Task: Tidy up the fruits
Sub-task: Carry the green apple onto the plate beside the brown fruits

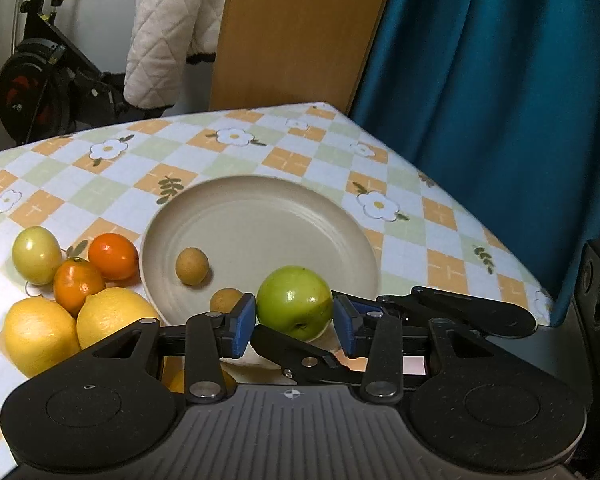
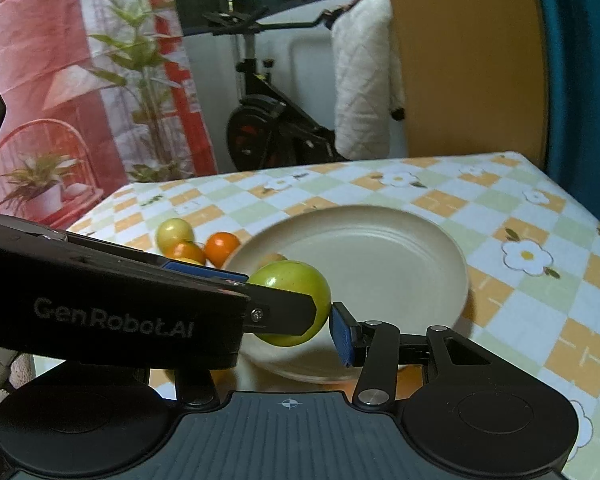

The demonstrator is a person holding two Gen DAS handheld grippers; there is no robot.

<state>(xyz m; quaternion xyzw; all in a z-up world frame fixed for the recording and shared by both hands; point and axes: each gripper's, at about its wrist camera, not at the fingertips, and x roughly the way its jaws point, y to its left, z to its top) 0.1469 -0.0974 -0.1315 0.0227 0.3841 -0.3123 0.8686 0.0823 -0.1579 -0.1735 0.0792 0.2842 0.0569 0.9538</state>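
Note:
A small green apple hangs over the near rim of a beige plate. My left gripper is shut on it, both blue pads against its sides. The right gripper crosses it. One right finger runs under the apple and the right blue pad touches its side. The other pad is hidden behind the left gripper's housing. One brown ball-shaped fruit lies on the plate, another at its rim.
Left of the plate lie two lemons, two orange fruits and a yellow-green fruit. The checked tablecloth ends at a corner by a blue curtain. A wooden panel and an exercise bike stand behind.

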